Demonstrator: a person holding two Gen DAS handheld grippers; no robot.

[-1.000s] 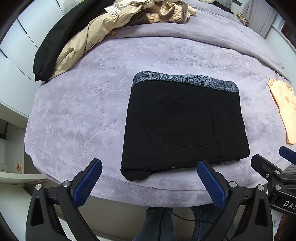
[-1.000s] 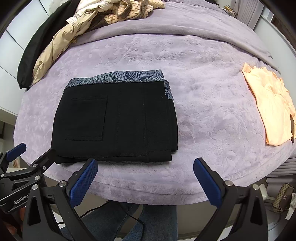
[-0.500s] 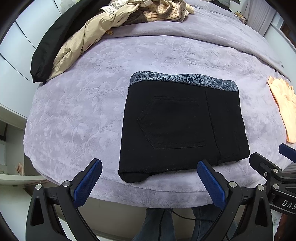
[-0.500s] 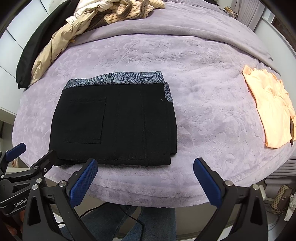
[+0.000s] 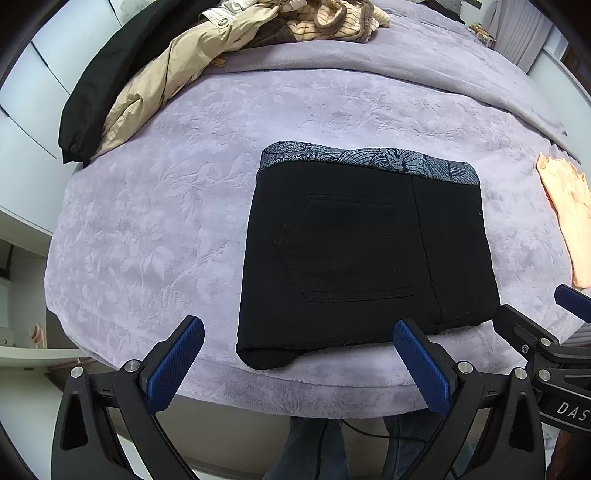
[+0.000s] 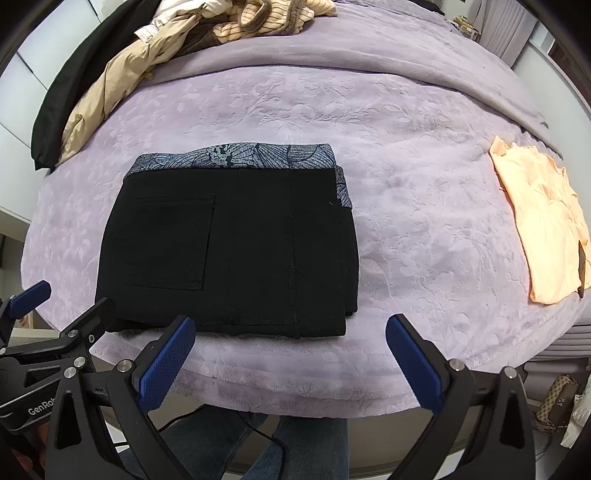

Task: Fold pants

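Observation:
Black pants (image 5: 365,254) lie folded into a flat rectangle on the purple bed cover (image 5: 155,229), back pocket up, with a grey patterned waistband along the far edge. They also show in the right wrist view (image 6: 232,247). My left gripper (image 5: 297,363) is open and empty, held off the bed's near edge in front of the pants. My right gripper (image 6: 290,363) is open and empty, beside it to the right, also just off the near edge.
A pile of clothes, beige and black jackets (image 5: 162,85) and a striped garment (image 5: 332,18), lies at the far left of the bed. A folded peach garment (image 6: 543,221) lies at the right edge. A patterned bag (image 6: 557,398) sits on the floor at the right.
Both grippers have drawn back slightly from the bed, both still open. The folded pants have not moved.

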